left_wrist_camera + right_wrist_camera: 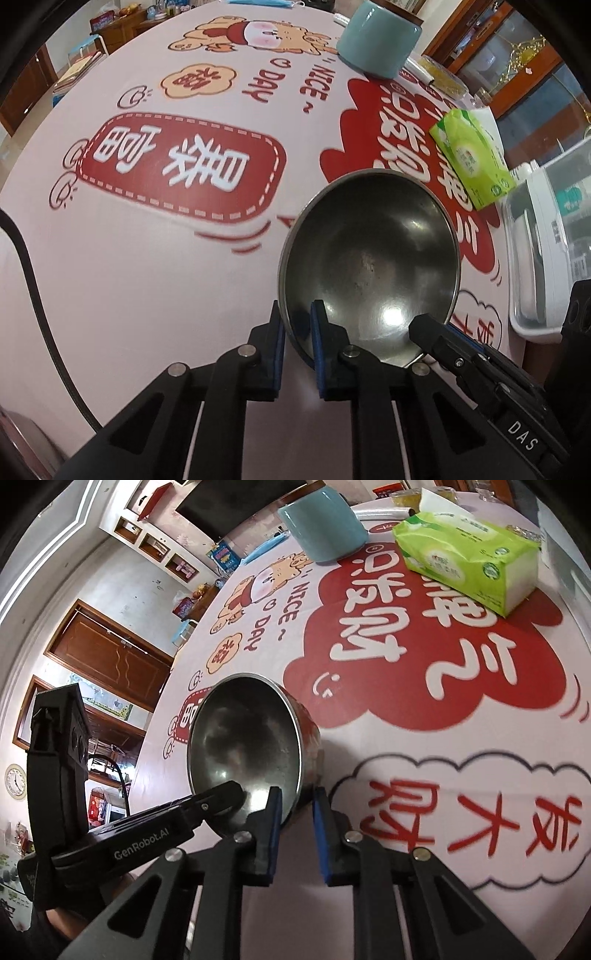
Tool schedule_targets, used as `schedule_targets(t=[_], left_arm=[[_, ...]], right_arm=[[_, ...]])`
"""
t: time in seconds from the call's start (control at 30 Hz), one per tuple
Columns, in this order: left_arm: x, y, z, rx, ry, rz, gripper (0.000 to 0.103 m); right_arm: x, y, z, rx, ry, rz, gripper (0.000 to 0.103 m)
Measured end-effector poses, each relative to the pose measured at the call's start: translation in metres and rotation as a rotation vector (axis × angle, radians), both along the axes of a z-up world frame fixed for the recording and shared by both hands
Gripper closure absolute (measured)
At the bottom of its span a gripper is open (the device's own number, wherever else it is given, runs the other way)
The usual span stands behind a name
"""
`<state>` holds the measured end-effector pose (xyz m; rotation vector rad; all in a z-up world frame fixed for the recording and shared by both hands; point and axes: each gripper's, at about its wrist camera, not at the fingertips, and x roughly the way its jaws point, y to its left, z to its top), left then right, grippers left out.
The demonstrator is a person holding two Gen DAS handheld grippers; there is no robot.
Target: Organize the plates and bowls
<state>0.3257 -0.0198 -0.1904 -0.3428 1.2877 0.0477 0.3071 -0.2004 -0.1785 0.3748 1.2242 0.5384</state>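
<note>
Left wrist view takes in a wide table (147, 277) under a smooth pink cloth printed with red badges, white characters and a cartoon animal. Far across it stands a rounded, glossy teal jar (380, 40), and to the right lies a soft green tissue pack (472, 158) beside a white plastic bin (546, 236) at the table edge.

Nearer, a round steel bowl (369, 266) with a dull, shiny inside is tipped up on its side, its opening turned toward the camera, above the cloth. The left gripper (297, 332) points steeply down and clamps the bowl's near-left rim between its blue-padded fingers, one outside the wall and one inside. The right gripper (424, 326) reaches in from the lower right, its black tip at the opposite rim.

From the right wrist view, the same bowl (243, 746) shows a red outer wall. The right gripper (297, 805) has its jaws drawn narrow around the lower rim, one blue pad inside the bowl, the other outside. The left gripper (232, 794) comes in from the left.
</note>
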Motion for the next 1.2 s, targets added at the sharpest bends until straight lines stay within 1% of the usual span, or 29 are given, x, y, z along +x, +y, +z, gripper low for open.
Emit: schedule_targets(t=[0.23, 0.5, 0.9, 1.03, 1.2], left_arm=[[-0.028, -0.008, 0.008, -0.013, 0.007, -0.017, 0.092], [-0.070, -0.009, 0.025, -0.028, 0.000, -0.046, 0.091], [-0.146, -0.003, 0.048, -0.035, -0.020, -0.066, 0.091], [-0.173, 0.003, 0.054, -0.040, -0.019, -0.054, 0.091], [-0.209, 0.018, 0.063, -0.052, -0.034, -0.021, 0.090]], right_arm=[[-0.027, -0.011, 0.009, 0.000, 0.034, -0.023, 0.087], [-0.069, -0.018, 0.028, -0.012, 0.039, -0.014, 0.087], [-0.140, -0.014, 0.053, -0.028, 0.001, 0.018, 0.087], [-0.163, -0.008, 0.060, -0.027, -0.008, 0.040, 0.087], [-0.185, 0.005, 0.071, -0.017, -0.046, 0.094, 0.087]])
